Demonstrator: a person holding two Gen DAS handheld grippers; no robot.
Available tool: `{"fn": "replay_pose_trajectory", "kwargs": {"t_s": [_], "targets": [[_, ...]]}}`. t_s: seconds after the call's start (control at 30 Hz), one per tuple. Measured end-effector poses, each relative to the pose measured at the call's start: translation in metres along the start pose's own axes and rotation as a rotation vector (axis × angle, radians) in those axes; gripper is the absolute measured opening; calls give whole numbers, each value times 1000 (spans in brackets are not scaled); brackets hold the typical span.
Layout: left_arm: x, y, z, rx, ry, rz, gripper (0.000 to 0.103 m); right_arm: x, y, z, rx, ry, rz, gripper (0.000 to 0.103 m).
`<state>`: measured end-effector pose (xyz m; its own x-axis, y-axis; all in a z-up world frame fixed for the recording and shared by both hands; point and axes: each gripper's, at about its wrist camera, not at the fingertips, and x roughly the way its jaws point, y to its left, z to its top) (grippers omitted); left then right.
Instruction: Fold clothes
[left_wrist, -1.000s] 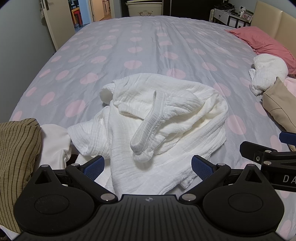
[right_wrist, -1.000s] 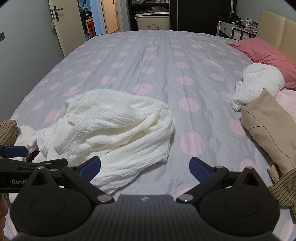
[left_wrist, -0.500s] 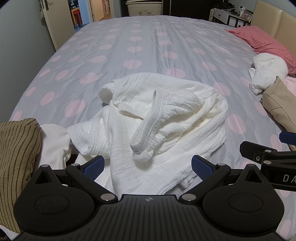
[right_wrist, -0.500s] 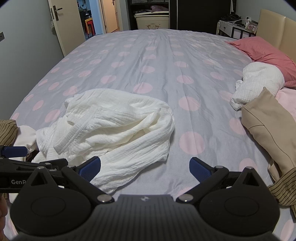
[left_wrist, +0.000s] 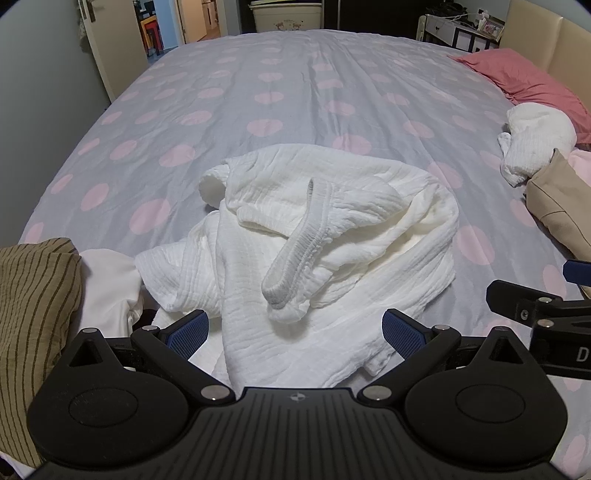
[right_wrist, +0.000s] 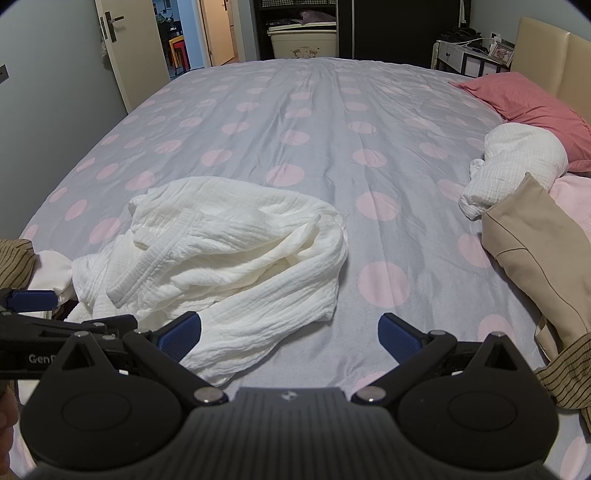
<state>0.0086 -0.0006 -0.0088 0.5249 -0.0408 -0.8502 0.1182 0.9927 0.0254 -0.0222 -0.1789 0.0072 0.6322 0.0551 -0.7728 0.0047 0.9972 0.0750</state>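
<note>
Both tongs (left_wrist: 295, 334) (right_wrist: 289, 334) spread, white garment (left_wrist: 314, 258) crumpled

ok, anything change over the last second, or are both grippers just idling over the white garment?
Nothing visibly changed. The left gripper and right gripper are both open and empty, in the same spots near the edge of the bed. The crumpled white garment lies in the same heap, untouched, and the other clothes at either side have not shifted.
</note>
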Motion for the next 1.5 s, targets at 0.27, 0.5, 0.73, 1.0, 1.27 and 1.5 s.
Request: {"fn": "replay_pose_trajectory", "kwargs": {"t_s": [0.27, 0.5, 0.73, 1.0, 1.27, 1.5], "targets": [[11, 21, 5, -73, -9, -70, 101, -3, -3, 0, 9, -10, 3, 103], [22, 18, 4, -3, -53, -38, 101, -9, -3, 2, 20, -15, 27, 103], [45, 14, 7, 66, -36, 21, 101, -17, -9, 4, 42, -23, 46, 103], [70, 9, 9, 70, 22, -22, 103, -27, -24, 7, 83, -37, 52, 103], [87, -1, 7, 99, 90, -36, 101, -35, -42, 5, 115, -44, 47, 103], [82, -6, 10, 172, 86, -78, 52, -37, -58, 1, 142, -36, 27, 103]]}}
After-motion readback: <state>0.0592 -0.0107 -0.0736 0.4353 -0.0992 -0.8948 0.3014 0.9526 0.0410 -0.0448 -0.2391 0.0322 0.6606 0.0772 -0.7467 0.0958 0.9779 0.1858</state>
